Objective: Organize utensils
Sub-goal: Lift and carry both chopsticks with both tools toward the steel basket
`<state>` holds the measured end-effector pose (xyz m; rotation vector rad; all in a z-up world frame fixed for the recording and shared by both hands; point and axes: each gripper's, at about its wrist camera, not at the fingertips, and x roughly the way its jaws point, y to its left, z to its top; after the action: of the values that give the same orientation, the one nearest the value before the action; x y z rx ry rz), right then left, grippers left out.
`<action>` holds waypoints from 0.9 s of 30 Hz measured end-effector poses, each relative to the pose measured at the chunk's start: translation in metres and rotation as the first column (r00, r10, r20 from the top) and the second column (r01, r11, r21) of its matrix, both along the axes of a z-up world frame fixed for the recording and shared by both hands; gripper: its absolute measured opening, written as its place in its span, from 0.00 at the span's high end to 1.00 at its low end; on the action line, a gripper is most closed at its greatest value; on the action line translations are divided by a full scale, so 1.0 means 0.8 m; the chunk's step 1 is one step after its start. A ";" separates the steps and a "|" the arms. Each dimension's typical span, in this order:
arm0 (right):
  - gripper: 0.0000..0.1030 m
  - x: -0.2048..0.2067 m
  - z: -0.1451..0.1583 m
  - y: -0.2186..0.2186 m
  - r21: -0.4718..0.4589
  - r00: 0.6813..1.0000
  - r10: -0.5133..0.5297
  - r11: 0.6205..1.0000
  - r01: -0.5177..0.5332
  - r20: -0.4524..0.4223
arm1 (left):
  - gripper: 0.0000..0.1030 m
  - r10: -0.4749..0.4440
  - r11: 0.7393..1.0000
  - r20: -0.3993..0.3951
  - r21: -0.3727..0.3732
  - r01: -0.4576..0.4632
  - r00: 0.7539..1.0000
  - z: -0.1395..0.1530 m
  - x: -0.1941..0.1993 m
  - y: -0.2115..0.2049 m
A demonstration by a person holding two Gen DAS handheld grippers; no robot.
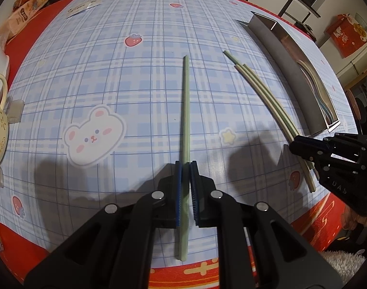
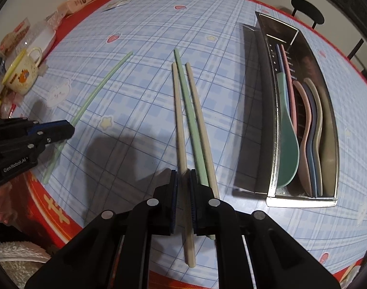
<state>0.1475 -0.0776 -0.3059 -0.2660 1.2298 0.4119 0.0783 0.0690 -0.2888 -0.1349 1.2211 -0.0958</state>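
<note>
Our left hand-held gripper [image 1: 185, 166] is clamped on a slim pale-green plastic chopstick [image 1: 185, 110] lying on the blue plaid surface [image 1: 135, 77]. Our right hand-held gripper [image 2: 183, 173] is pinched shut on a cream chopstick [image 2: 181, 130] beside the steel utensil tray [image 2: 303, 200]. Both point steeply down. We judge them light, stiff and slippery, best gripped near the thick end.

- The right gripper [image 2: 183, 175] is clamped on a beige chopstick [image 2: 179, 120].
- A green chopstick [image 2: 189, 110] and another beige one [image 2: 199, 118] lie just beside it.
- The metal tray [image 2: 303, 202] holds pastel spoons [image 2: 286, 144].
- The left gripper [image 2: 67, 127] pinches a pale green chopstick [image 2: 99, 86].
</note>
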 end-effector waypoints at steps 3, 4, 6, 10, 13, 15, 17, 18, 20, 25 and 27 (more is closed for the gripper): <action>0.90 -0.003 0.000 0.005 -0.013 1.000 0.014 1.000 -0.014 0.018 | 0.87 -0.005 1.000 0.001 0.009 0.005 1.000 0.000 0.000 -0.001; 0.90 -0.002 0.000 0.003 -0.006 1.000 0.014 1.000 -0.014 0.020 | 0.87 -0.006 1.000 0.002 0.010 0.006 1.000 0.000 0.000 -0.002; 0.92 -0.001 0.000 -0.001 0.010 1.000 0.002 1.000 -0.002 0.015 | 0.87 -0.009 1.000 0.001 0.016 0.009 1.000 0.000 0.001 -0.003; 0.93 0.001 0.000 -0.003 0.015 1.000 0.000 1.000 0.000 0.014 | 0.87 -0.018 0.999 -0.001 0.033 0.018 1.000 0.000 0.003 -0.007; 0.94 0.001 0.000 -0.006 0.029 1.000 -0.012 1.000 0.012 0.009 | 0.88 -0.023 0.999 -0.006 0.034 0.023 1.000 -0.001 0.006 -0.007; 0.94 0.002 0.001 -0.012 0.068 0.999 -0.037 0.997 0.038 -0.019 | 0.89 -0.018 1.000 -0.007 0.019 0.018 1.000 -0.001 0.006 -0.004; 0.94 -0.001 0.007 -0.016 0.097 0.999 -0.047 0.994 0.048 -0.018 | 0.90 -0.011 1.000 -0.014 0.009 0.011 1.000 0.001 0.005 -0.003; 0.94 -0.003 0.013 -0.019 0.122 0.999 -0.047 0.991 0.048 -0.011 | 0.90 -0.011 1.000 -0.017 0.004 0.011 1.000 0.001 0.003 -0.003; 0.94 -0.006 0.025 -0.022 0.159 0.999 -0.046 0.986 0.044 0.008 | 0.90 -0.009 1.000 -0.025 -0.022 0.008 1.000 0.001 -0.001 -0.003; 0.94 -0.010 0.049 -0.034 0.235 0.997 -0.063 0.971 0.052 0.037 | 0.90 -0.003 0.998 -0.016 -0.066 0.002 1.000 0.007 -0.006 -0.006; 0.94 -0.012 0.052 -0.039 0.254 0.997 -0.072 0.965 0.060 0.036 | 0.90 0.000 0.998 0.001 -0.068 0.001 1.000 0.014 -0.006 -0.007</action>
<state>0.1380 -0.1087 -0.2639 -0.0156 1.1258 0.4969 0.0735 0.0636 -0.2774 -0.1940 1.2173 -0.1380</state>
